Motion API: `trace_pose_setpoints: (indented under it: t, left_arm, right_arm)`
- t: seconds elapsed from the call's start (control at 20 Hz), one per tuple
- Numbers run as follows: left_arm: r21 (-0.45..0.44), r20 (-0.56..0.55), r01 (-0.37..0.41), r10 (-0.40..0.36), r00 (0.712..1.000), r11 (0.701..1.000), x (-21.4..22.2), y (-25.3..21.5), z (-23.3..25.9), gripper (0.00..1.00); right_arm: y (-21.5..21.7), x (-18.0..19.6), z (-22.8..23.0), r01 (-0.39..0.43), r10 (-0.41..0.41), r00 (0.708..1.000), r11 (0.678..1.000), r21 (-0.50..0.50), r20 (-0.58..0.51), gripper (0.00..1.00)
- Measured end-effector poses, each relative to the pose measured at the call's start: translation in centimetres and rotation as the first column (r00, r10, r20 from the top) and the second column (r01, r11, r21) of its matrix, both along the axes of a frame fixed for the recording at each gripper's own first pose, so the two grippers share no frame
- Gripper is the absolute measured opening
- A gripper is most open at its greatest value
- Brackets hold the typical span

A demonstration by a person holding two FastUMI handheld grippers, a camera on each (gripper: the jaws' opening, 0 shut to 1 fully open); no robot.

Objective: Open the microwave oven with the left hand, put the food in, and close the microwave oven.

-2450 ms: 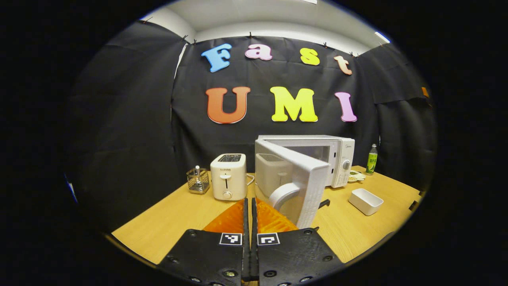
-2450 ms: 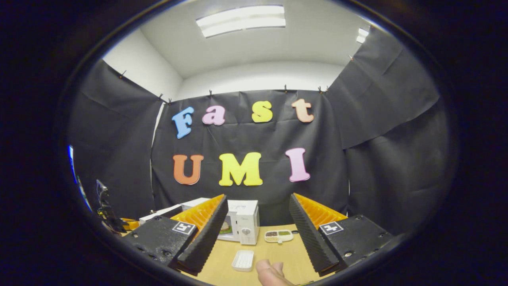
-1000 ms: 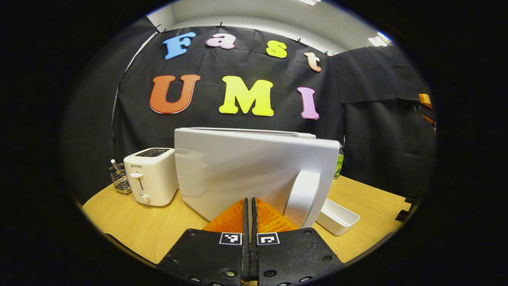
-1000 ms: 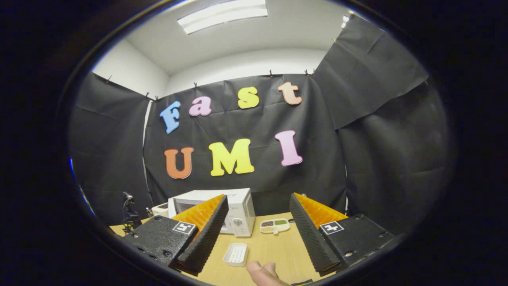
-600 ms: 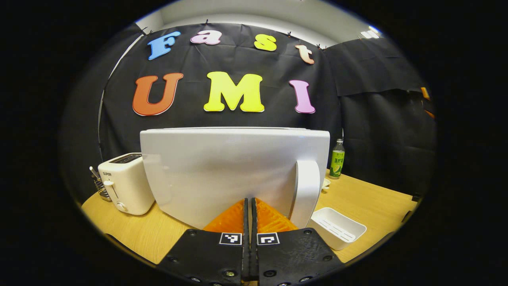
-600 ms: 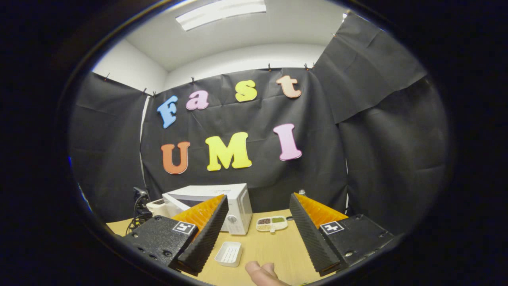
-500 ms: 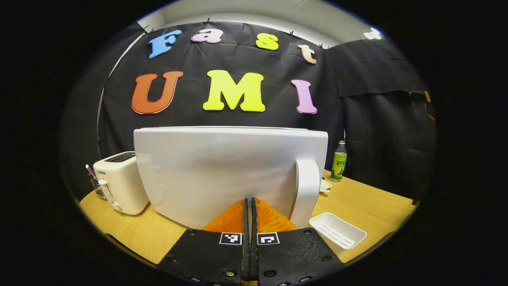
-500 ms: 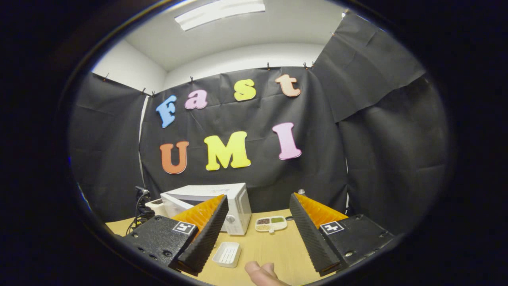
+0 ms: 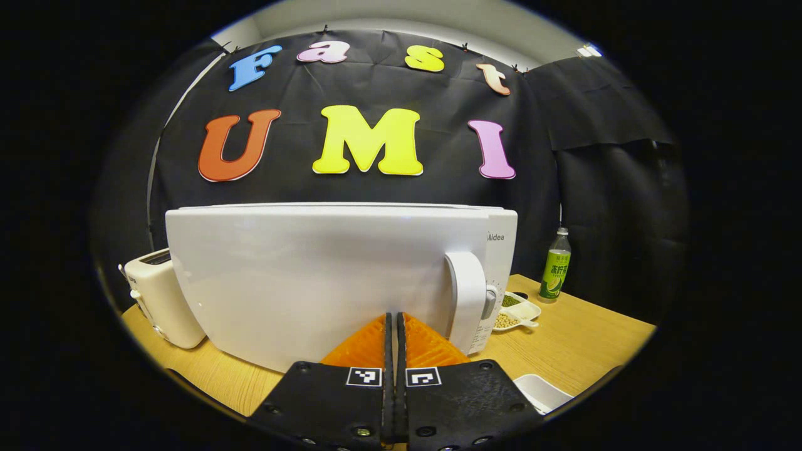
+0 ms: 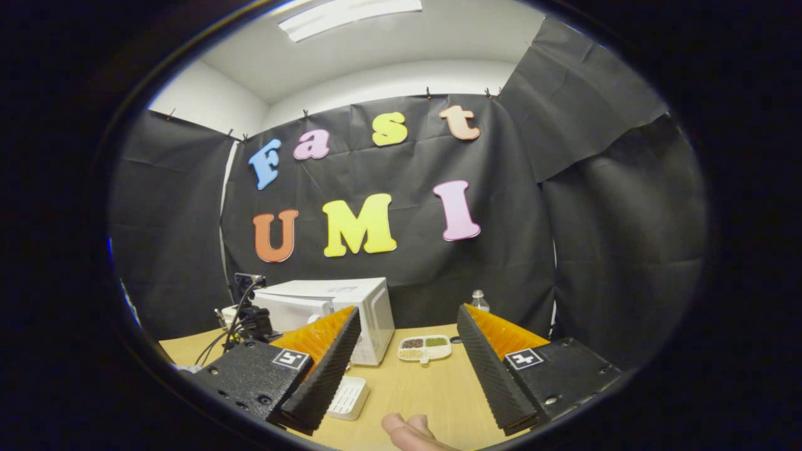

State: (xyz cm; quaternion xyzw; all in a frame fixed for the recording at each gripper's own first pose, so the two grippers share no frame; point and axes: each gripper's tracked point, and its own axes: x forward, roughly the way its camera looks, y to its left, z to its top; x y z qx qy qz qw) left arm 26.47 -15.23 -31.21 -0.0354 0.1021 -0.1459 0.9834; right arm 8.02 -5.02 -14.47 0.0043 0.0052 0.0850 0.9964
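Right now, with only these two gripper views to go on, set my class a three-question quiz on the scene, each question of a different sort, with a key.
1. True or false: the left gripper is shut, its tip against the microwave door.
2. Which stands farthest right on the table in the left gripper view: A) the toaster, B) the green bottle, C) the door handle?
3. Fill in: the right gripper is ____ and holds nothing.

Key: 1 true; 2 B; 3 open.
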Motion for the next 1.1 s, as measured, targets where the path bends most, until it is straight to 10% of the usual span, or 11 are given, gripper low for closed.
trace_pose_setpoints:
  t: [0.9, 1.1]
  left_arm:
    - [0.015, 0.02, -0.053, 0.053, 0.998, 0.998, -3.8, 0.3, 6.2, 0.01]
    - [0.014, 0.03, -0.023, 0.022, 0.999, 1.0, -8.7, 0.5, 9.6, 0.2]
  right_arm:
    - [0.2, -3.3, 1.9, 0.066, -0.066, 0.998, 0.996, -0.051, 0.002, 0.92]
    - [0.8, -5.1, 2.7, 0.071, -0.071, 0.997, 0.997, -0.044, 0.009, 0.92]
